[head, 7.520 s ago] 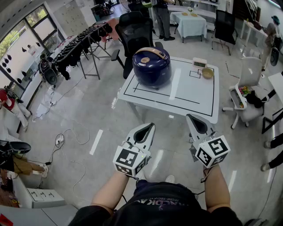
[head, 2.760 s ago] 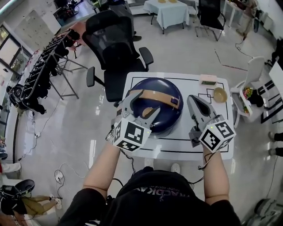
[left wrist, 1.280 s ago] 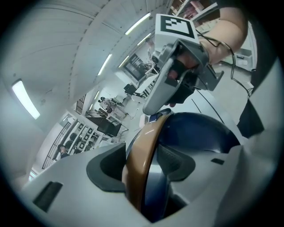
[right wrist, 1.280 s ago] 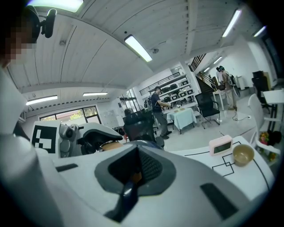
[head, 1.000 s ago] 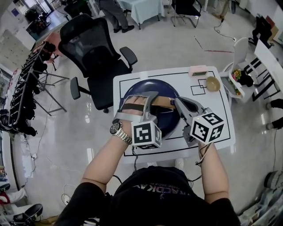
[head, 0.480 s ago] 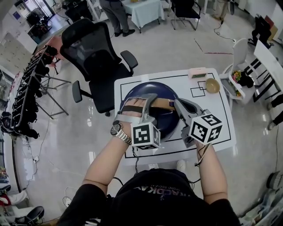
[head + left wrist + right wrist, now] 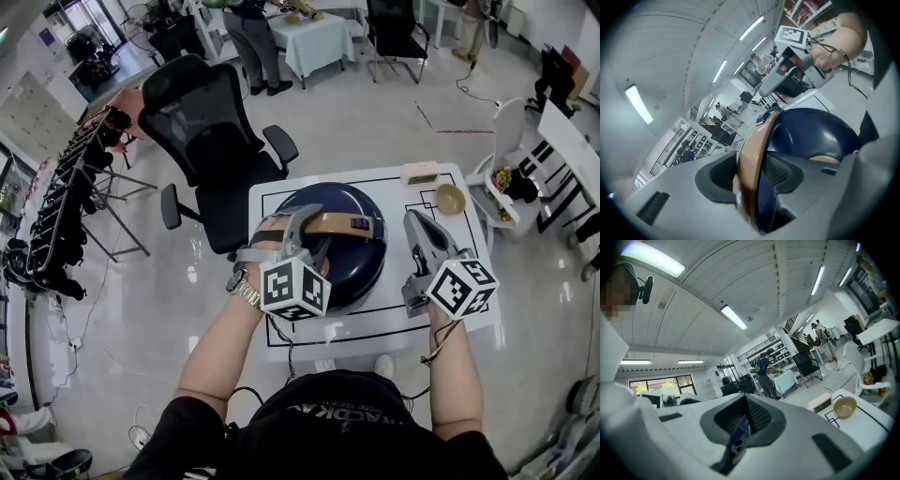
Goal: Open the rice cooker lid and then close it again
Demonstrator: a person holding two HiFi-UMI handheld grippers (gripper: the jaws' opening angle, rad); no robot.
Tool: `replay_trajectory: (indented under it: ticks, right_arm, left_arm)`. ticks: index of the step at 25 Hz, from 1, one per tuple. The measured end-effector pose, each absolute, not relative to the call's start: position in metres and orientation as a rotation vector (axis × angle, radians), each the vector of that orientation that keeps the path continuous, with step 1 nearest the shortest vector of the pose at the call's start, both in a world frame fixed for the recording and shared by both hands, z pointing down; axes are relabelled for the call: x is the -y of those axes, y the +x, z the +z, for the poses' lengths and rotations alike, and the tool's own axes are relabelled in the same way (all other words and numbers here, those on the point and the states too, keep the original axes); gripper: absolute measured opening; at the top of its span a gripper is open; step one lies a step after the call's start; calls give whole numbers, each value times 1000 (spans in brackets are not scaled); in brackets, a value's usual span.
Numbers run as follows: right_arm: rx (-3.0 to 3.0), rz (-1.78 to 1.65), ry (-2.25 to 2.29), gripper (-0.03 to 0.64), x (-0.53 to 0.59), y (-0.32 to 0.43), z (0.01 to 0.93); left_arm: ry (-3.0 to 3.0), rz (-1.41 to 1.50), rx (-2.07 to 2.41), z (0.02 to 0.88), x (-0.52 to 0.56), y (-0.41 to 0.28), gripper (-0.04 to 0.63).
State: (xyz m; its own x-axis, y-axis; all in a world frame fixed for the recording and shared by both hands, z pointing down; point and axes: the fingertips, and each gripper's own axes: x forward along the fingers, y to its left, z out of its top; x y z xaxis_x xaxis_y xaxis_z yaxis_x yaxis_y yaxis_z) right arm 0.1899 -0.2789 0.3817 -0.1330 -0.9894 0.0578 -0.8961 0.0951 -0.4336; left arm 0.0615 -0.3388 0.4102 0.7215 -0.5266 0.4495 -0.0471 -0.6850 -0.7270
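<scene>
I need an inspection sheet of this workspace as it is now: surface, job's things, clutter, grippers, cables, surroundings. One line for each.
Surface: white table marked with black lines.
Job's things: navy cooker stands on the table, lid down; tan handle arches over it.
Clutter: bowl and small pink device at the far right corner.
Grippers: left gripper shut on the handle; right gripper shut, empty, beside the cooker's right side.
Cables: one cable hangs at the table's front edge; another loops under the right gripper.
Surroundings: black chair behind the table; rack at left; a person at a far table.
</scene>
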Motion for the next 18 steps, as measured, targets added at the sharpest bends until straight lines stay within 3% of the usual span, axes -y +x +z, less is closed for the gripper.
replay_trajectory:
  ticks: [18]
  right_arm:
    - [-2278, -475, -1767, 2, 307, 138, 353]
  left_arm:
    - [-2570, -510, -828, 339, 387, -40, 140]
